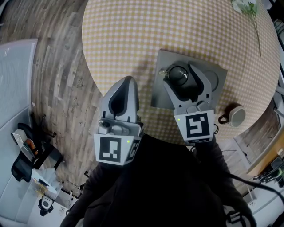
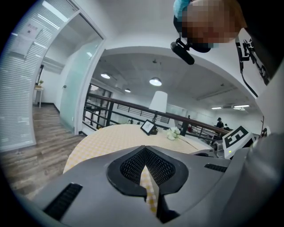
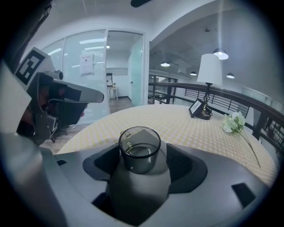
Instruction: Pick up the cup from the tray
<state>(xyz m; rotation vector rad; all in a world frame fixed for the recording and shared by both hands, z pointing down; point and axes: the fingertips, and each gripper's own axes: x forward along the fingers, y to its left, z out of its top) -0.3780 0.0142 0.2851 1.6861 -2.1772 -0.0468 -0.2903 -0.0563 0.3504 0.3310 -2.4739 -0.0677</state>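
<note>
Your right hand-held gripper (image 1: 178,74) stands wide, the cup (image 3: 140,153) on the tray (image 1: 160,95) between its jaws. Your left hand-held gripper (image 1: 126,83), left of the tray, is closed and empty.

On the bench (image 1: 133,40) the tray (image 1: 160,88) lies near the person's edge. The cup (image 3: 140,150) stands on it, between the spread jaws of the right tool (image 1: 179,75). A mug (image 1: 236,116) sits right of the tray, flowers (image 1: 246,6) at the far edge. The left tool (image 1: 128,80) is left of the tray.
</note>
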